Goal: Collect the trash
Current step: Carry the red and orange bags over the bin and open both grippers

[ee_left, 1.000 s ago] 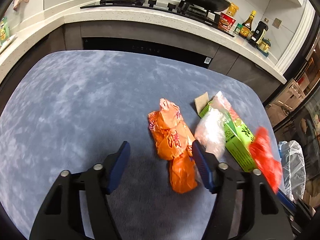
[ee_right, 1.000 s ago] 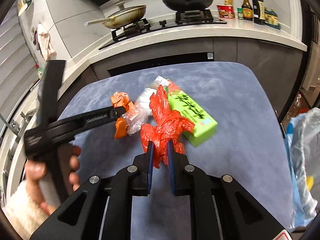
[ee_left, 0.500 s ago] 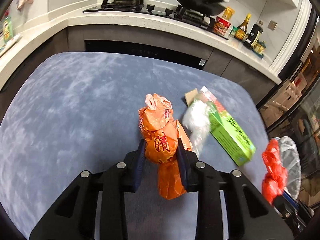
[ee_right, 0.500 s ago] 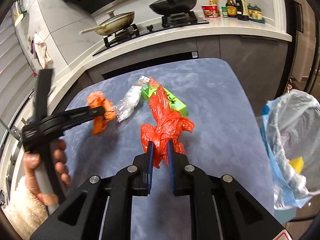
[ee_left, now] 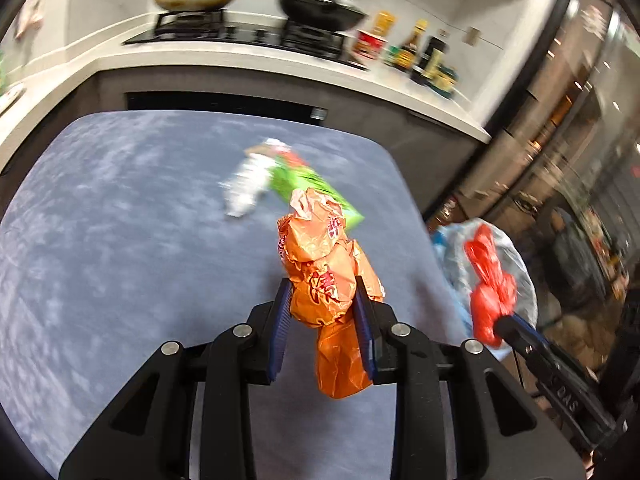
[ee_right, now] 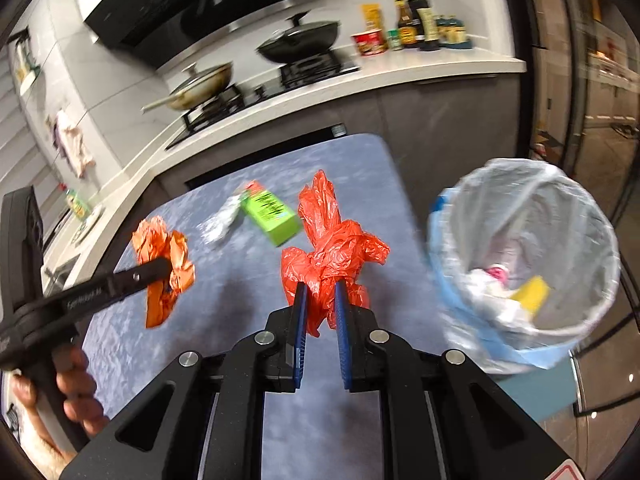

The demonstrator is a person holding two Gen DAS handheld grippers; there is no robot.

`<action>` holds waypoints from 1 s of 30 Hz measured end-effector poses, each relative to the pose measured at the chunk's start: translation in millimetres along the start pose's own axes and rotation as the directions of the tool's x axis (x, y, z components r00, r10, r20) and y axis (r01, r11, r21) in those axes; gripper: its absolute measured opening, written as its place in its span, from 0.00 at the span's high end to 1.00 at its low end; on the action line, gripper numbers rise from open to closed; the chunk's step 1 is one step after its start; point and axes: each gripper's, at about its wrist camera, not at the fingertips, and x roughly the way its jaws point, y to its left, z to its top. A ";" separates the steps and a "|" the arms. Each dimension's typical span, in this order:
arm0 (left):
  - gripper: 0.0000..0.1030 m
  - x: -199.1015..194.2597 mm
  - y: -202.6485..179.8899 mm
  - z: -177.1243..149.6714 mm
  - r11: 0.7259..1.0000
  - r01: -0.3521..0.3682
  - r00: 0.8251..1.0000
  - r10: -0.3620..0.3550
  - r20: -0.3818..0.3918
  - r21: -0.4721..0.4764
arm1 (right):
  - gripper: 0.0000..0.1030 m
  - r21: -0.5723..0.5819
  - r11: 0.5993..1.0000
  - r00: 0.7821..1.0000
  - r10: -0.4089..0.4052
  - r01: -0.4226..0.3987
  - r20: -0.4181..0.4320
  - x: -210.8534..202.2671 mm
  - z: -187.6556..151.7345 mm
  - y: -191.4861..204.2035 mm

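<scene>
My left gripper point(ee_left: 322, 300) is shut on a crumpled orange snack wrapper point(ee_left: 326, 276), lifted off the blue-grey table point(ee_left: 120, 240). My right gripper point(ee_right: 319, 300) is shut on a bunched red plastic bag point(ee_right: 332, 240), held in the air near the table's right edge. In the right wrist view the left gripper point(ee_right: 162, 270) shows at the left with the orange wrapper point(ee_right: 164, 264) in it. A green carton point(ee_right: 272, 216) and a clear plastic wrapper point(ee_right: 220, 220) lie on the table behind. A blue bin with a clear liner point(ee_right: 524, 256) stands off the table's right side.
The bin holds some white and yellow trash point(ee_right: 528, 292). Behind the table runs a white kitchen counter point(ee_right: 400, 76) with a hob, two pans and several bottles. A person's hand point(ee_right: 76, 376) grips the left tool's handle at the lower left.
The left gripper closed on the orange wrapper and lifted it off the table. Both grippers have swung right toward the bin, which has come fully into the right wrist view.
</scene>
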 end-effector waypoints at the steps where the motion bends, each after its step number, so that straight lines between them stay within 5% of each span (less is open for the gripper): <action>1: 0.72 2.2 -13.4 -3.3 1.000 0.019 1.000 -0.019 -0.007 0.021 | 0.87 0.013 1.000 1.000 -0.008 0.008 0.008 -6.0 -0.7 -8.4; 17: 0.72 56.4 -179.6 -14.6 0.954 0.221 0.972 -0.200 -0.122 0.203 | 0.87 0.168 0.975 0.984 -0.160 0.144 0.080 -51.5 7.4 -133.7; 30: 0.72 143.4 -256.4 -16.4 0.936 0.190 0.969 -0.130 -0.211 0.297 | 0.85 0.223 0.954 0.977 -0.211 0.201 0.023 -15.8 23.3 -202.0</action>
